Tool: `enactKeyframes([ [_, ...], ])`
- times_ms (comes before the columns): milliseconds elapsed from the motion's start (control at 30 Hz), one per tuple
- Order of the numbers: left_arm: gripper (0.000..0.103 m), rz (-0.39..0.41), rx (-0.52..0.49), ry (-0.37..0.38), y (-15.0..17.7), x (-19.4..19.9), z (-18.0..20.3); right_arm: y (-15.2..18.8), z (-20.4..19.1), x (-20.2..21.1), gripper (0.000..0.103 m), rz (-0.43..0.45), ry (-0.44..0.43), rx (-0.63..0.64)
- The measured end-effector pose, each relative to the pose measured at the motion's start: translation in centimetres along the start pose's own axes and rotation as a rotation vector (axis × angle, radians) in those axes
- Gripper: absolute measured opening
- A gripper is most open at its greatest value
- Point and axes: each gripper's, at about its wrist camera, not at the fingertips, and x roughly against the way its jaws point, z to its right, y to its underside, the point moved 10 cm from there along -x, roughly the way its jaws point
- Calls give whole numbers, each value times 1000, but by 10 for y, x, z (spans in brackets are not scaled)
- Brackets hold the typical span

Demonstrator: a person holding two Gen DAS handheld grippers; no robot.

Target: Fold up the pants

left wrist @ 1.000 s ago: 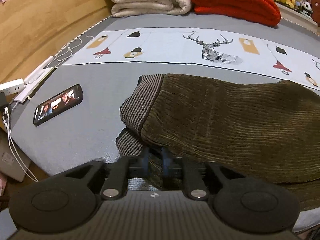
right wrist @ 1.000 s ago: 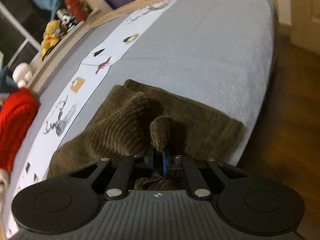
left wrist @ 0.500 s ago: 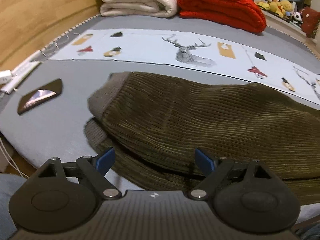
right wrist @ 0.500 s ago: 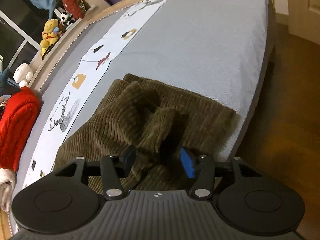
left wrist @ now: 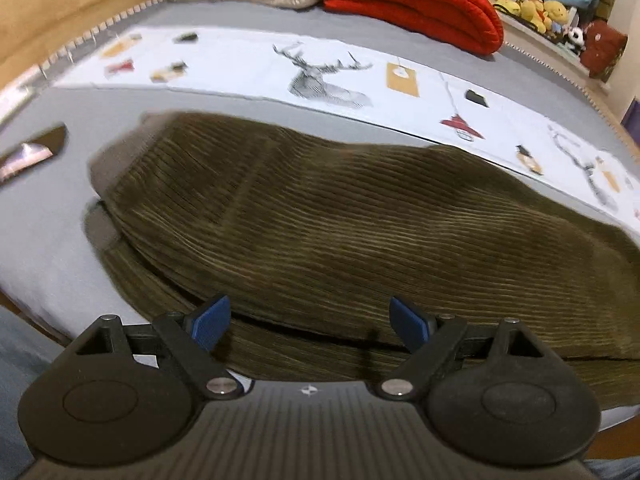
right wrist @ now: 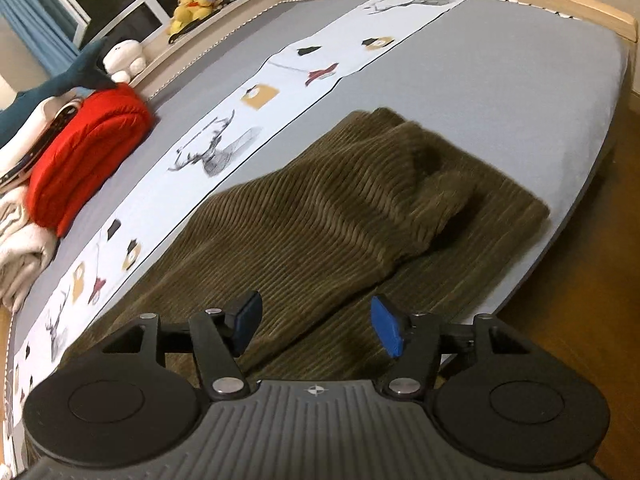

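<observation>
Released a second ago, the olive corduroy pants (left wrist: 340, 220) lie folded lengthwise on the grey bed (right wrist: 500, 80); left gripper (left wrist: 310, 322) and right gripper (right wrist: 316, 326) now hover above, spread wide, empty.

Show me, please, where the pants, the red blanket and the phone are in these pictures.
pants (left wrist: 340, 216), left wrist view, middle of the top leg.
red blanket (left wrist: 412, 0), left wrist view, its folded top.
phone (left wrist: 32, 152), left wrist view, its screen.
</observation>
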Motion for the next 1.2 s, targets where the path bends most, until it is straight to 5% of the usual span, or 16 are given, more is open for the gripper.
enactKeyframes([
  [167, 90, -54, 54, 101, 10, -6, 27, 3, 20, -8, 62, 4, -13, -110],
  [333, 90, -85, 17, 171, 13, -7, 71, -29, 56, -17, 62, 81, 4, -308],
  [433, 90, -151, -3, 220, 18, -19, 101, -40, 70, -34, 62, 53, -14, -399],
  [567, 90, -250, 45, 194, 25, -50, 118, -48, 95, -53, 62, 63, 100, -497],
  [600, 90, -257, 65, 173, 24, -55, 119, -49, 99, -57, 57, 69, 106, -530],
  [633, 88, -263, 80, 159, 21, -57, 120, -51, 100, -58, 36, 80, 112, -545],
  [667, 59, -251, 98, 141, 17, -56, 119, -56, 98, -59, 21, 88, 120, -535],
  [733, 1, -176, 108, 97, -2, -47, 113, -69, 86, -55, 10, 120, 142, -464],
  [900, 0, -35, 192, 99, -61, -21, 101, -136, 30, -51, 9, 181, 90, -305],
  [1000, 0, -15, 199, 168, -80, 3, 107, -173, -2, -37, 8, 221, 28, -274],
  [1133, 3, -28, 96, 217, -61, 26, 124, -178, -16, 24, 8, 279, -71, -226],
  [1200, 18, -66, 68, 249, -38, 24, 129, -156, 1, 51, 8, 298, -60, -190],
])
